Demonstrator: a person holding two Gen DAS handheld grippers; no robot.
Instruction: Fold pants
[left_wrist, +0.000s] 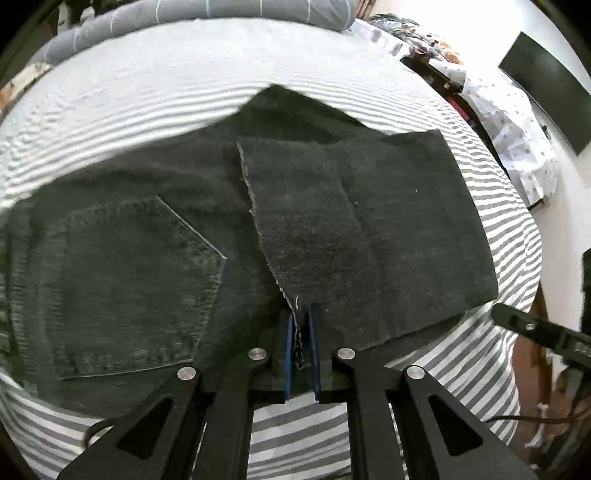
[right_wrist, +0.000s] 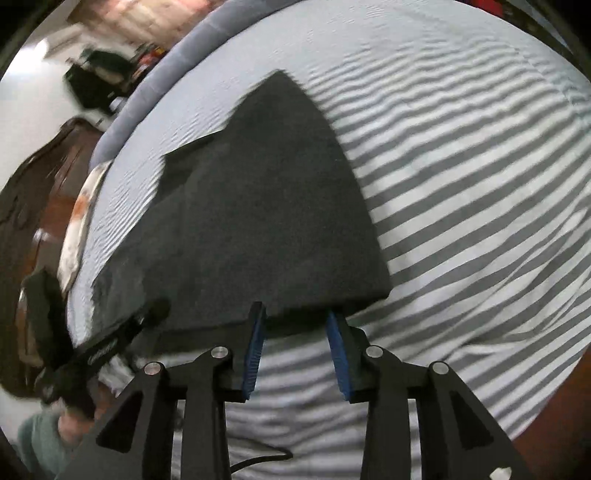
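On the bed, you have 1 pair of dark denim pants (left_wrist: 207, 229), lying flat on a grey-and-white striped sheet (left_wrist: 491, 354). The back pocket (left_wrist: 140, 284) faces up at the left of your left wrist view; the leg end (left_wrist: 354, 236) is folded back over the seat, its frayed hem running diagonally down the middle.

Your left gripper (left_wrist: 301, 332): blue-padded fingers pressed nearly together, pinching the frayed hem corner of the folded leg at the near edge of the pants.

Your right gripper (right_wrist: 295, 325): fingers spread wide, blue pads on either side of the near edge of the pants (right_wrist: 258, 206), fabric lying between them but not clamped. In the left wrist view its black tip (left_wrist: 517, 317) shows just off the right end of the fold.

Surface: the sheet's stripes run across the whole bed, with a grey quilt (left_wrist: 207, 18) bearing thin white lines bunched along the far edge.

Room, left wrist view: white wall at right carrying 1 dark flat screen (left_wrist: 546, 88); below it a white dotted cloth (left_wrist: 517, 136) draped over furniture, and clutter too small to tell apart.

Room, right wrist view: brown wooden furniture (right_wrist: 40, 177) at left, blurred.
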